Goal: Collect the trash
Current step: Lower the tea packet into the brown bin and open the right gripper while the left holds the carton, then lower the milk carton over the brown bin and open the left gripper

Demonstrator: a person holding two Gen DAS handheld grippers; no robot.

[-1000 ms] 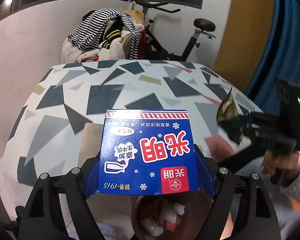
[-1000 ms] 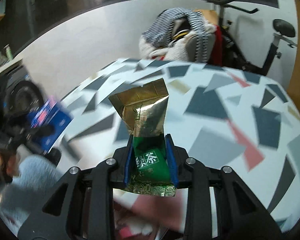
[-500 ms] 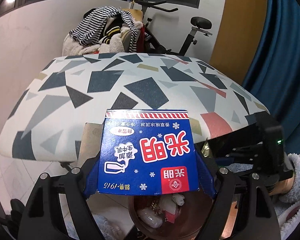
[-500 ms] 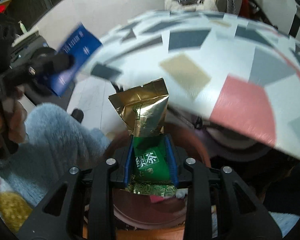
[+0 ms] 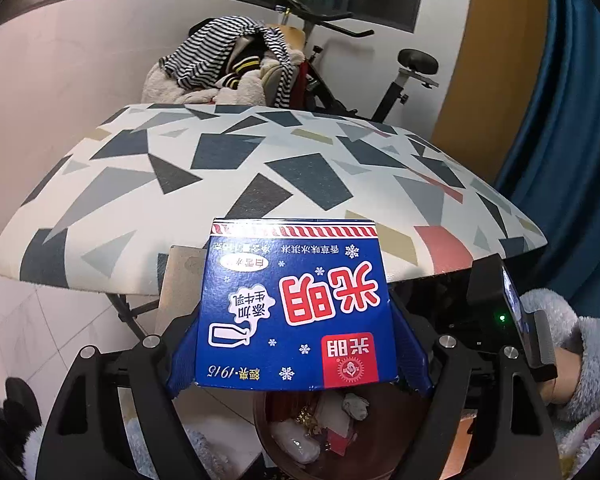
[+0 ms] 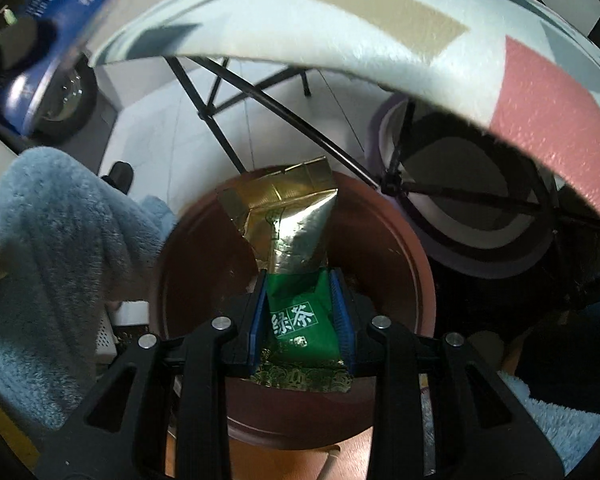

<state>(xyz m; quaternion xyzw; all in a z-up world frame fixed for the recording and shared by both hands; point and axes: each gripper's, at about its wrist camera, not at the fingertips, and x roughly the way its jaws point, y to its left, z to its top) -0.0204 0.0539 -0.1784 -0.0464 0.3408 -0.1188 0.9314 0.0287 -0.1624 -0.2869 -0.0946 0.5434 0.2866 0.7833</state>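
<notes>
To drop the trash well, each gripper should be over the brown bin (image 6: 380, 240) before it lets go. The right gripper (image 6: 302, 316) pinches the green tea packet (image 6: 296, 280) directly above the bin, while the left gripper (image 5: 296, 344) clamps the blue carton (image 5: 296, 304) above the bin's near edge.

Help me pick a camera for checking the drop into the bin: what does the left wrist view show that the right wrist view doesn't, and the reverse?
Only the left wrist view shows the printed face of the blue carton clamped in the left gripper, plus the exercise bike and the clothes pile.

Only the right wrist view shows the green and gold tea packet pinched in the right gripper, hanging over the brown bin.

Both show the patterned table and that bin.
</notes>
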